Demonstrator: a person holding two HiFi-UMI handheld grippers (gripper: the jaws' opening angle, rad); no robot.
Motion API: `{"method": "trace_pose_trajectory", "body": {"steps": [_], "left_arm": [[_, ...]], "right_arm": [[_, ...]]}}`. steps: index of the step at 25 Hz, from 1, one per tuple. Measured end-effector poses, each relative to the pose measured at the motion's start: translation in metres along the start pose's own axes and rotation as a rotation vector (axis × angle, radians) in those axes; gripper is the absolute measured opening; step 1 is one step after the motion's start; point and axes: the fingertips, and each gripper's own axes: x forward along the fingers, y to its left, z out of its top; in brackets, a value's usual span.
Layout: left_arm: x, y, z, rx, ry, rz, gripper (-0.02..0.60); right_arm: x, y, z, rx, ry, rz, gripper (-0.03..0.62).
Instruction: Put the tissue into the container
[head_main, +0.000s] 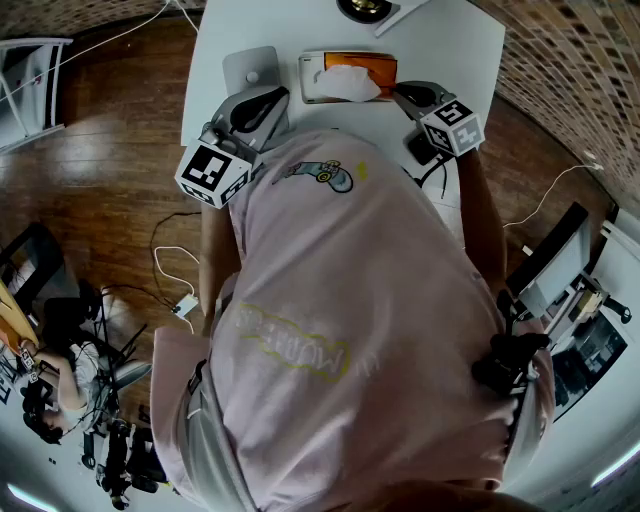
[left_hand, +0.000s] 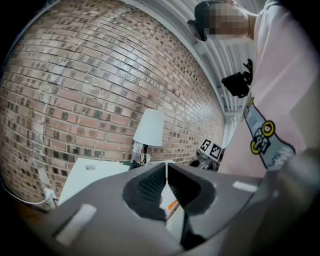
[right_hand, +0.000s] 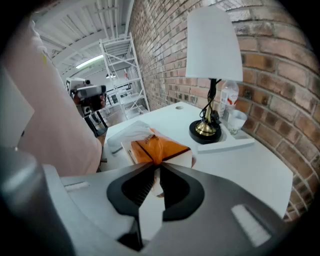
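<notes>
An orange tissue pack (head_main: 368, 68) lies on the white table (head_main: 440, 40), with a white tissue (head_main: 350, 84) puffing out of its top. Left of it sits a pale grey square container (head_main: 250, 66). My left gripper (head_main: 272, 97) hovers just in front of that container, jaws shut and empty (left_hand: 166, 169). My right gripper (head_main: 402, 93) is at the pack's right end. In the right gripper view its shut jaws (right_hand: 156, 167) meet the near edge of the orange pack (right_hand: 162, 149), and I cannot tell if they nip the film. The tissue (right_hand: 132, 131) lies beyond.
A lamp (right_hand: 207, 75) with a white shade and brass base stands on a white tray (right_hand: 235, 142) with a bottle and a glass, against the brick wall. The table has a cable hole (left_hand: 90, 167). A metal shelf (right_hand: 120, 70) stands beyond. Cables trail over the wooden floor (head_main: 100, 160).
</notes>
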Motion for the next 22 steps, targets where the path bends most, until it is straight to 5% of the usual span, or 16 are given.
{"method": "trace_pose_trajectory", "body": {"steps": [15, 22], "left_arm": [[-0.022, 0.018, -0.008, -0.025, -0.057, 0.007, 0.009], [-0.036, 0.05, -0.02, -0.071, -0.111, 0.069, 0.009]], "right_arm": [[-0.142, 0.036, 0.124, -0.201, -0.137, -0.022, 0.034], [-0.169, 0.052, 0.16, -0.162, -0.178, -0.02, 0.029]]}}
